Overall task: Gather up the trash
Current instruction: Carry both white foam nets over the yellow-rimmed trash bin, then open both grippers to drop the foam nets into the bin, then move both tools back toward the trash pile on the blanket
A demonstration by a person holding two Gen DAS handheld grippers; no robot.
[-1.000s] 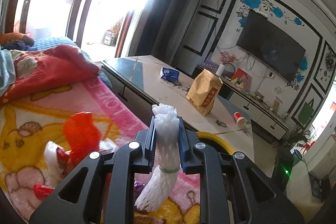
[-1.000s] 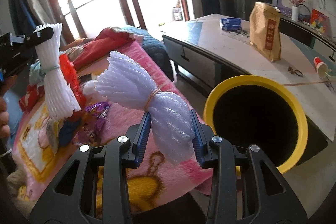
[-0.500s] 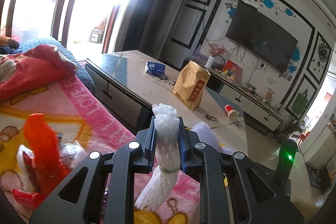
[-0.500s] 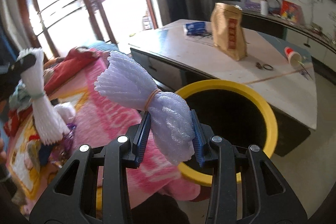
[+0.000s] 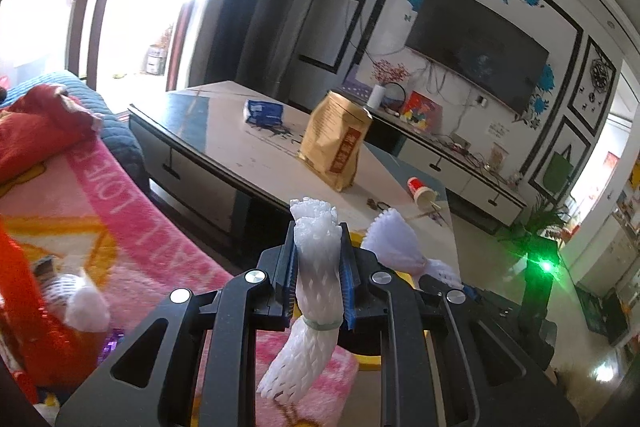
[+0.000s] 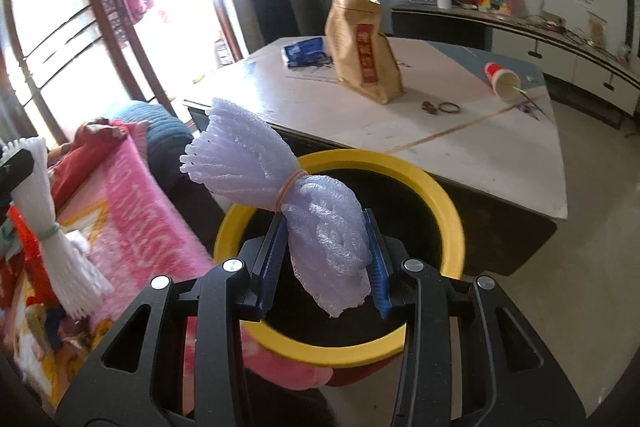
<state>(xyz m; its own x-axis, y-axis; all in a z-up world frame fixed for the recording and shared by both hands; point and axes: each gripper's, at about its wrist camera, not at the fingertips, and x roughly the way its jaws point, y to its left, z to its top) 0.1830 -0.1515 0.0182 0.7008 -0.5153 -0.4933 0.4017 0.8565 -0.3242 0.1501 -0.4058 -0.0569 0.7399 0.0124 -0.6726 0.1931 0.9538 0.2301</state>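
Trash, here two bundles of foam fruit netting, is in your grip, one bundle per hand. Your right hand-held gripper pinches a pale lilac foam net bundle tied at its waist with a rubber band; the bundle hangs directly over the mouth of the yellow-rimmed bin. Your left hand-held gripper is pressed nearly together on a slimmer white foam net bundle, also banded. From the right wrist view that white bundle sits well to the left of the bin, above the pink blanket, so it is not yet over the opening.

The step in hand looks like the carry to the bin, close to the drop. For the right hand, the next move calls for little more than spreading the jaws, since the lilac bundle is already above the dark opening. The left hand likely needs to come across toward the bin first.

Beyond the bin stands a low table carrying a brown paper bag, a blue packet and a tipped red cup. More litter, including something red, lies on the blanket, left of the bin. Nothing stands between either bundle and the bin; the only crowding risk is your two grippers meeting over the rim.
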